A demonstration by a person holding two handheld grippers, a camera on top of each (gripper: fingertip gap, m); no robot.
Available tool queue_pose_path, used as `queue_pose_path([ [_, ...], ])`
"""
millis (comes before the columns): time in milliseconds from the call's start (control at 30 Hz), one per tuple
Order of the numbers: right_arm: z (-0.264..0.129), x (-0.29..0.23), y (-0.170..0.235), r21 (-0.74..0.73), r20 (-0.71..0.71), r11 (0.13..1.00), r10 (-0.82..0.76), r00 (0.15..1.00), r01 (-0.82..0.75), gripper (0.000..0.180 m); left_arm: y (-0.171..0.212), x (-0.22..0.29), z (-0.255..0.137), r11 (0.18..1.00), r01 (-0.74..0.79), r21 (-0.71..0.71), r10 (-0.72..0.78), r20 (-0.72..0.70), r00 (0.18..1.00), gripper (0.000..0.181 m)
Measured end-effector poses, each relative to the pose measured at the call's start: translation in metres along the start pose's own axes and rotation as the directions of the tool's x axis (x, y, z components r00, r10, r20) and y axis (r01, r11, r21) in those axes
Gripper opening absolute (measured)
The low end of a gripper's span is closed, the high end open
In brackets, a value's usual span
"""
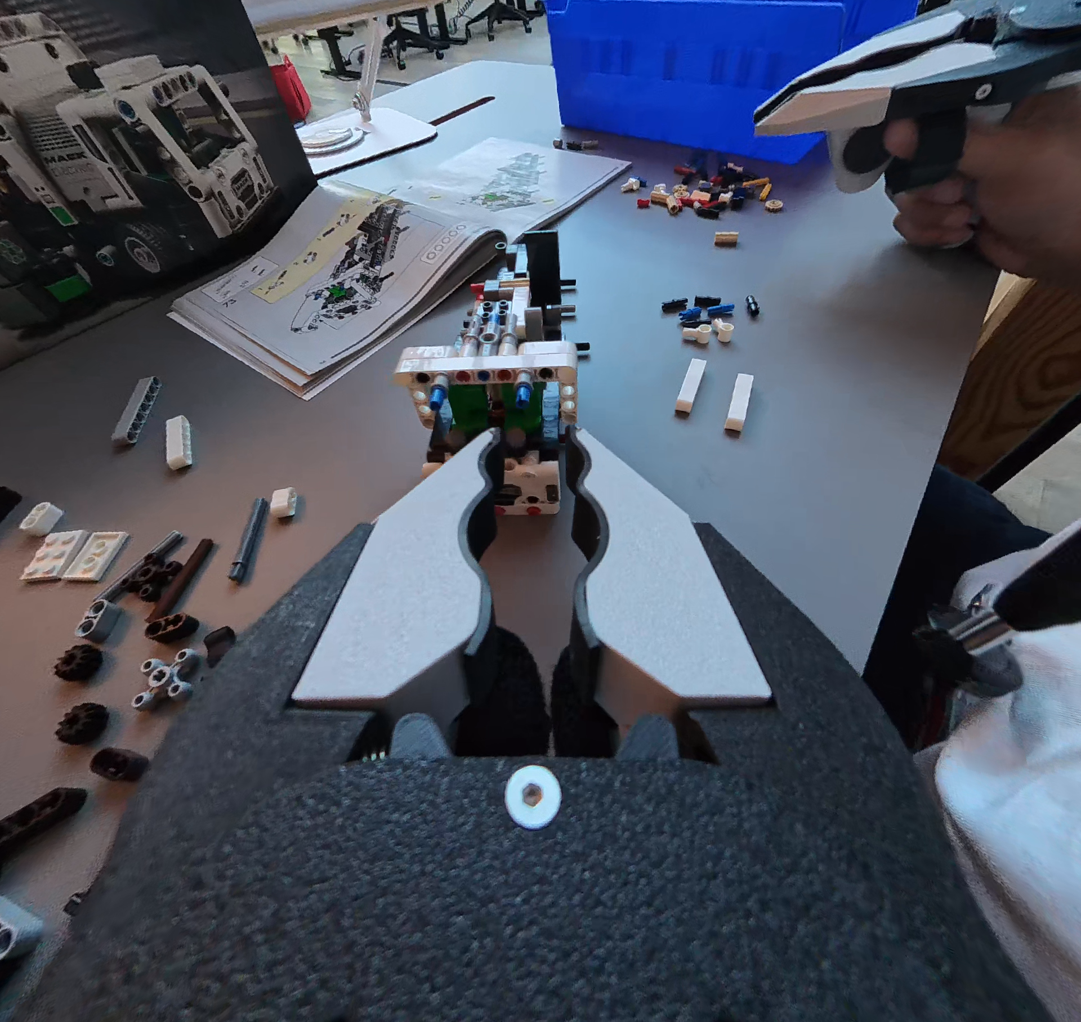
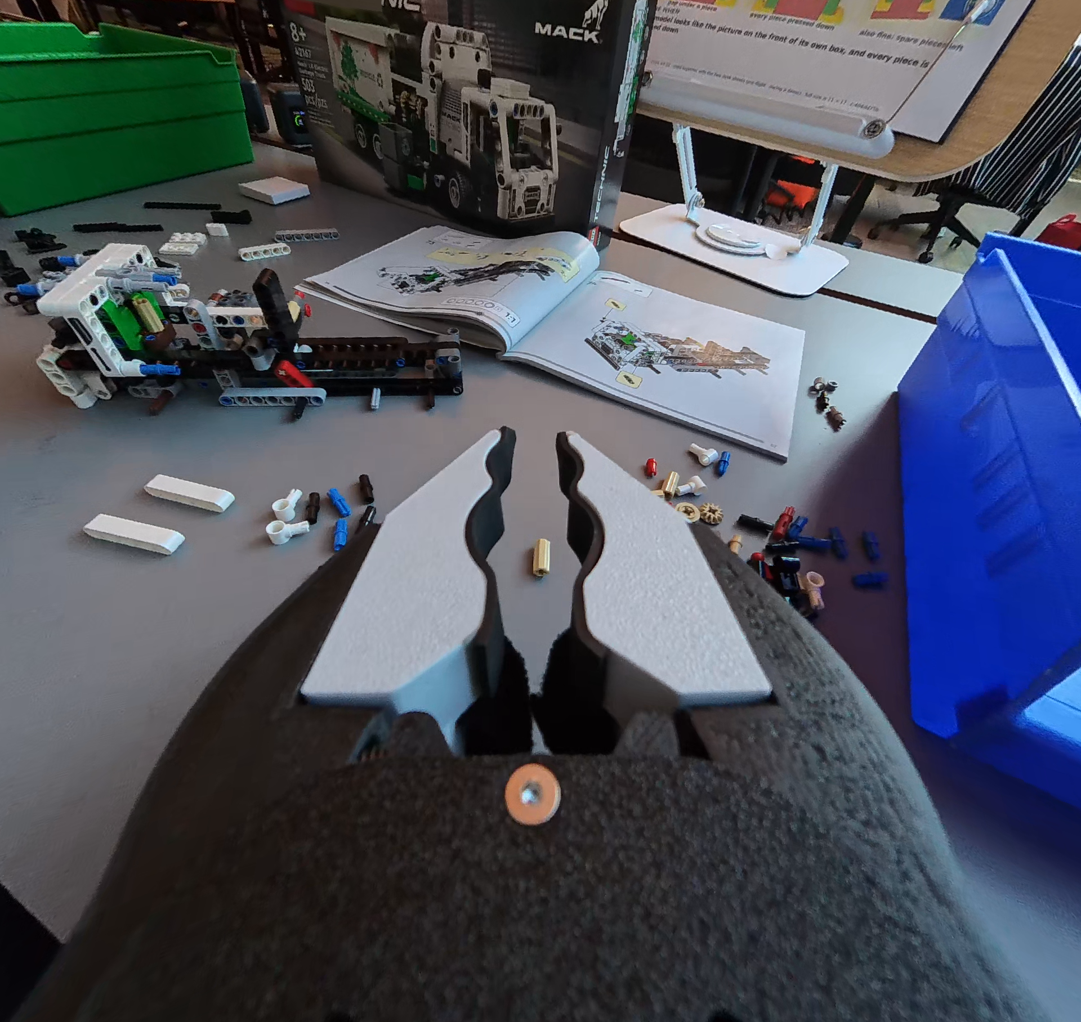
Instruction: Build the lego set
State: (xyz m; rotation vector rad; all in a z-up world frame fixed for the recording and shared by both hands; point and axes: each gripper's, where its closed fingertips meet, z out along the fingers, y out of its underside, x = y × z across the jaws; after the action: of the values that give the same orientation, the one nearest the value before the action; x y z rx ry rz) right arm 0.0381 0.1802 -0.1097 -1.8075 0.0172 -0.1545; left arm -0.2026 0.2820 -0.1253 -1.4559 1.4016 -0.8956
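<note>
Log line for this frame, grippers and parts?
left gripper: open, at truck build | right gripper: open, over tan connector | nothing held

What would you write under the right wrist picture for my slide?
Open right gripper hovers over a small tan peg on the grey table, half-built truck at left.

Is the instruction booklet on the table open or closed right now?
Open. The white paper instruction booklet lies spread flat on the grey table, two printed pages facing up, before the black set box.
</note>
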Motion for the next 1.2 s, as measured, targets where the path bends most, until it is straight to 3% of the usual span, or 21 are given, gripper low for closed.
queue_pose_path([
  [400,0.0,-0.006,0.0,-0.001,0.009,0.999,-0.044,0.999,0.044,0.014,-0.002,0.003,0.0,1.0,-0.03,0.009,0.03,0.005,1.0,0.014],
  [533,0.002,-0.007,0.003,-0.022,0.014,0.998,-0.055,0.998,0.056,0.014,-0.018,0.035,0.019,0.999,-0.047,0.017,0.048,-0.085,0.995,0.015],
  [733,0.001,-0.009,0.004,-0.027,0.011,0.997,-0.074,0.997,0.074,0.014,-0.013,0.093,0.095,0.97,0.04,-0.238,-0.088,-0.196,0.977,0.023],
  [833,0.0,-0.01,0.003,-0.015,0.016,0.997,-0.074,0.997,0.074,0.014,-0.003,0.097,0.123,0.937,0.051,-0.345,-0.127,-0.203,0.971,0.026],
  [1067,-0.006,-0.008,-0.003,0.033,0.027,0.999,-0.042,0.999,0.041,0.014,0.004,0.095,0.139,0.906,-0.097,-0.412,0.004,-0.222,0.975,0.016],
  [1200,-0.008,-0.006,-0.005,0.049,0.038,0.999,-0.02,0.999,0.018,0.014,0.005,0.099,0.139,0.902,-0.105,-0.418,0.008,-0.227,0.974,0.013],
])
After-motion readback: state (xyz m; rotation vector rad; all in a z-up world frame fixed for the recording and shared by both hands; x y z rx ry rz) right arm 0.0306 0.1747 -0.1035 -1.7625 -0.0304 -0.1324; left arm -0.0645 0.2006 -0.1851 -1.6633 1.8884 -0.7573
